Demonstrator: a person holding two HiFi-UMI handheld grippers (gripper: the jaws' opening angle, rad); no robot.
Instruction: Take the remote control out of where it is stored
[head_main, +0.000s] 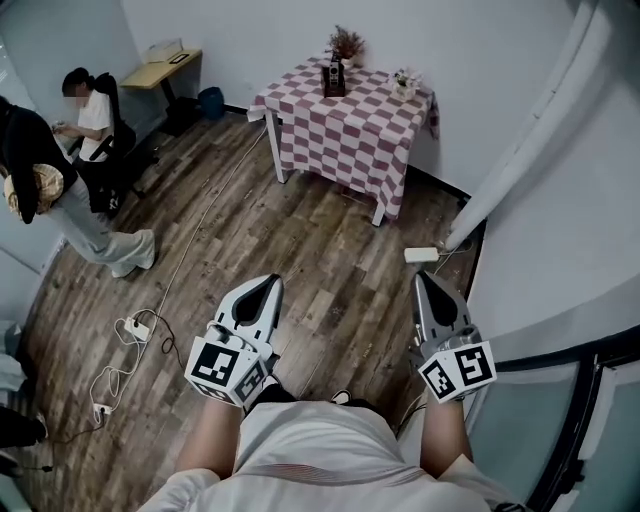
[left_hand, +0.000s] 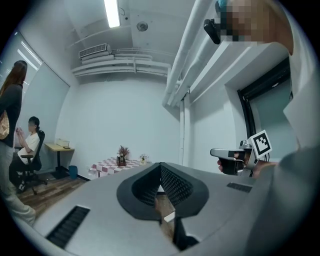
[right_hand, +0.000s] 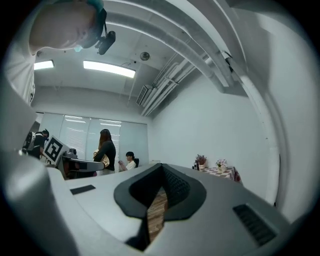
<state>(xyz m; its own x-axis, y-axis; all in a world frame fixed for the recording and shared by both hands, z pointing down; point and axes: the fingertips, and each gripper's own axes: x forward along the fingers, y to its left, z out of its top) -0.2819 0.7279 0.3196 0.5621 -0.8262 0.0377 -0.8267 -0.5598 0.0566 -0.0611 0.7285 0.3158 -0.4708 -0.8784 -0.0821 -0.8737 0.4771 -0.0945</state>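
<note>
Left gripper (head_main: 266, 285) and right gripper (head_main: 422, 280) both pinched shut, empty | floor cable (head_main: 133, 328) only in head view | blue bin (head_main: 211, 102) contents unclear

dark box (head_main: 334, 78) on checkered table (head_main: 345, 135)

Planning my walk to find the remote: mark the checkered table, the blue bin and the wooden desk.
checkered table (head_main: 335, 140), head view, front drape of its cloth.
blue bin (head_main: 211, 102), head view, its side wall.
wooden desk (head_main: 150, 72), head view, bare desktop.
</note>
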